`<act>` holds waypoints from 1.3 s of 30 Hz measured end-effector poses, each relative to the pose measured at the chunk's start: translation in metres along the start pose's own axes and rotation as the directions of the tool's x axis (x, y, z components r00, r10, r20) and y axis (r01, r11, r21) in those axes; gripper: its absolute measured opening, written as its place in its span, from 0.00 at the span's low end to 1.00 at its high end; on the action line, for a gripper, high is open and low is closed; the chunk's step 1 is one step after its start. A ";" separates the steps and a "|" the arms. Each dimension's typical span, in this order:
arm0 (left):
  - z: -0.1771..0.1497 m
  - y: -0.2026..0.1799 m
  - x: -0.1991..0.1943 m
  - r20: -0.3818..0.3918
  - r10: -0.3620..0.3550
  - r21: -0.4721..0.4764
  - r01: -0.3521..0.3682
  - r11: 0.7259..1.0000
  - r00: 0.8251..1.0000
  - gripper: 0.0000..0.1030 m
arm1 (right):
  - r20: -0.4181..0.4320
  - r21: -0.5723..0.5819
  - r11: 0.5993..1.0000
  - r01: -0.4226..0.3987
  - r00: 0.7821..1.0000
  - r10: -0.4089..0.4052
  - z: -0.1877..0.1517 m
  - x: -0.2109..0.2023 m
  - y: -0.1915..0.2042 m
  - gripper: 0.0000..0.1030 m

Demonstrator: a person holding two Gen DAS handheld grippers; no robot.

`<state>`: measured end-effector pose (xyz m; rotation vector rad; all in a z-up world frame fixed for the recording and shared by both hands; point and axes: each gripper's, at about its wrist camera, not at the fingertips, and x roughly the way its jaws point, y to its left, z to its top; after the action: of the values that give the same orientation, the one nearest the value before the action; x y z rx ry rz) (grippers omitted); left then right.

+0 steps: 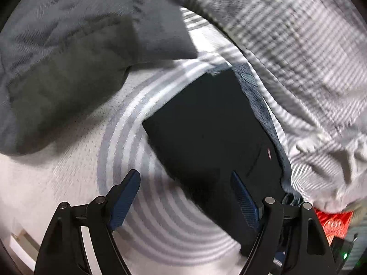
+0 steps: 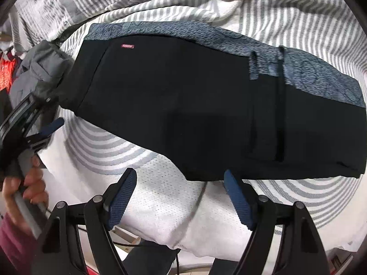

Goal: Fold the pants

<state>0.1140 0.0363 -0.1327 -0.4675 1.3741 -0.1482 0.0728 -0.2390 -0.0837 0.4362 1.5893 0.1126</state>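
Pants [image 2: 183,105], one black pair folded on striped bedding [image 2: 298,11], two grippers, left gripper [image 1: 185,197] and right gripper [image 2: 180,194], both spread wide, empty.

Surface: white mattress [image 2: 160,206] with grey ring pattern
Bedding: grey-striped blanket [image 2: 286,23] bunched behind
Light: bright, even

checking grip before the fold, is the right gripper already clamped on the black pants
No, the right gripper stands open above the white cover, its pads not touching the black pants.
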 end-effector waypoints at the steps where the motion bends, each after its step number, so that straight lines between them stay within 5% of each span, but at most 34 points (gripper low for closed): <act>1: 0.001 0.001 0.003 0.004 -0.008 -0.007 0.008 1.000 1.000 0.79 | -0.001 -0.007 1.000 0.002 1.000 -0.002 0.000 0.001 0.001 0.79; 15: 0.013 -0.019 0.020 0.020 -0.012 0.042 0.011 0.999 1.000 0.78 | 0.017 0.019 0.999 -0.041 0.999 0.041 0.009 0.000 0.000 0.79; 24: 0.008 -0.044 0.010 0.112 0.095 0.154 -0.112 0.982 0.989 0.32 | 0.040 0.042 0.997 -0.064 0.997 0.063 0.022 -0.010 -0.013 0.79; 33: -0.020 -0.096 -0.006 0.276 0.168 0.433 -0.279 0.857 0.946 0.29 | 0.036 -0.023 0.992 -0.126 0.991 0.127 0.099 -0.036 0.008 0.79; 39: -0.037 -0.112 -0.013 0.335 0.148 0.534 -0.317 0.784 0.930 0.29 | -0.072 -0.085 0.966 -0.242 0.969 0.237 0.165 -0.031 0.067 0.81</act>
<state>0.0947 -0.0685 -0.0806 0.2016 1.0274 -0.2768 0.2484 -0.2196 -0.0450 0.5555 1.5796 0.3868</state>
